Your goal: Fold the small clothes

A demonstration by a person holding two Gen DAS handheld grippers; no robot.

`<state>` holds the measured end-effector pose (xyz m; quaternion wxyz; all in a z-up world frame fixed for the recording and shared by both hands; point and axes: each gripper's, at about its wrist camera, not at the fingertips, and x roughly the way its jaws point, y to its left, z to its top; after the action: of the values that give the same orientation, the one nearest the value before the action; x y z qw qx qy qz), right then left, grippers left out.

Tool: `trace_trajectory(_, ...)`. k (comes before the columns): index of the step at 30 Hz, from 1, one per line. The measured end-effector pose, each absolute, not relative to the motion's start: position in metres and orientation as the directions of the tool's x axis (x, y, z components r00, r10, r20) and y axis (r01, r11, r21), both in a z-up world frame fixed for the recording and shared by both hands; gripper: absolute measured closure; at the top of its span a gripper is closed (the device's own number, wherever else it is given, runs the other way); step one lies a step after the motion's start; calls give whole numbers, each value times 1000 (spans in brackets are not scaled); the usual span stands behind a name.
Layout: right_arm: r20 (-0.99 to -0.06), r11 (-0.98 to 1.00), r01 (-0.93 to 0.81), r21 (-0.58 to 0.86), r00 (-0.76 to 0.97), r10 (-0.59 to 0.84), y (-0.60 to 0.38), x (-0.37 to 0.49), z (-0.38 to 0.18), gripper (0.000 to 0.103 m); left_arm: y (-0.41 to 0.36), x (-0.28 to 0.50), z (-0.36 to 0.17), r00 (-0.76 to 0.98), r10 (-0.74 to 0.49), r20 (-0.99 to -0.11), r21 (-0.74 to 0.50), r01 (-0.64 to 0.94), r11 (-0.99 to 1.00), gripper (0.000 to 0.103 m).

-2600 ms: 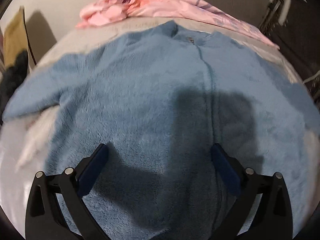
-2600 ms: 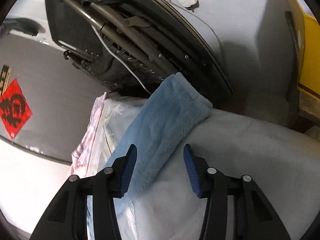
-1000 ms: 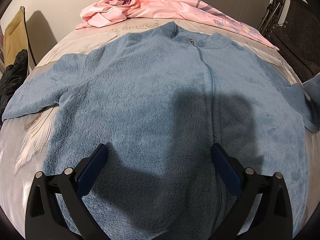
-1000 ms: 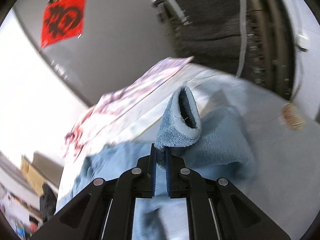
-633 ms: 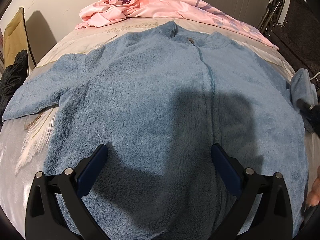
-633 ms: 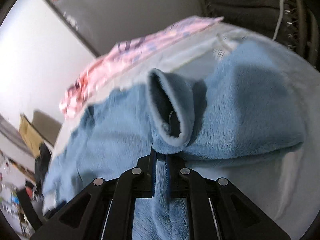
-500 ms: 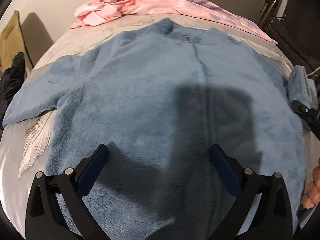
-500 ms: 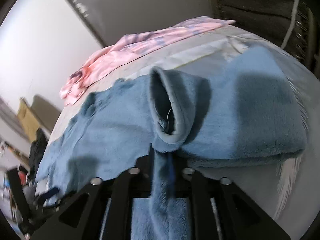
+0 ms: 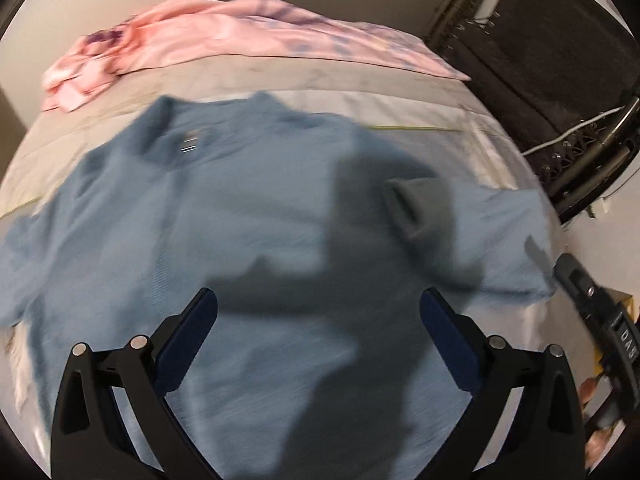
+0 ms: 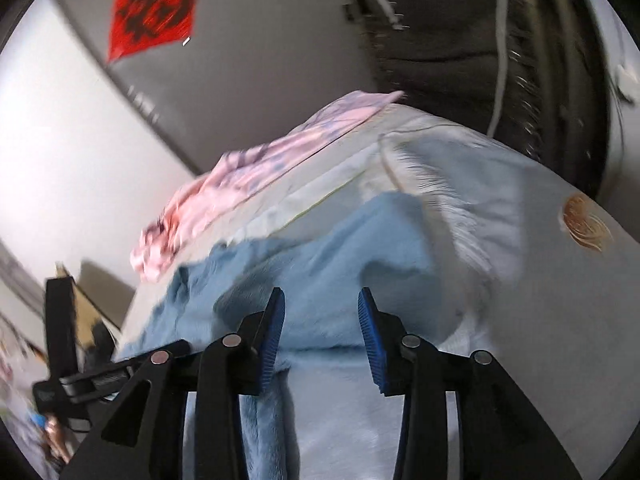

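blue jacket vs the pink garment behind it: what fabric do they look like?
Blue jacket: looks like plush fleece, matte and fuzzy, with thick soft edges at the cuff; blur hides the pile. Pink garment: likely a thin, smooth woven fabric with a slight sheen, printed, lying in fine flat creases. Fibre can't be told.

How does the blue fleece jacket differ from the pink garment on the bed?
The blue fleece jacket is fuzzy and plain; the pink garment looks smooth with purple markings. The jacket is spread out near the grippers, one sleeve folded over its front; the pink garment lies bunched at the far edge. Both rest on the pale bed cover.
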<state>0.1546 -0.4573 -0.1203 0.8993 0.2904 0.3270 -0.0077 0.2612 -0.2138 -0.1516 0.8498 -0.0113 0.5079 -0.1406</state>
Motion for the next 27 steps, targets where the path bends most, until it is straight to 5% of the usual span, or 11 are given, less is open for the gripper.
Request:
trace_trajectory(7,-568,741,289,606,809,149,-499,148,-126,54,-270,298,-169,361,-277,-890,-202,232,951,9)
trace_trajectory(12,-572,715,312,626,807,149,-507,150,-131,54,-284,308,-178,331,-275,-903,-202,239,950,70)
trace_trajectory(14,-572,717,315,622,808,141,-507,150,-131,54,-283,305,-172,352,-277,-894,-194,254,947,86)
trace_trajectory(27,-609,743,328,583,783,131,-502,155,-138,54,-238,285,-82,614,-160,-773,-11,240,971,89)
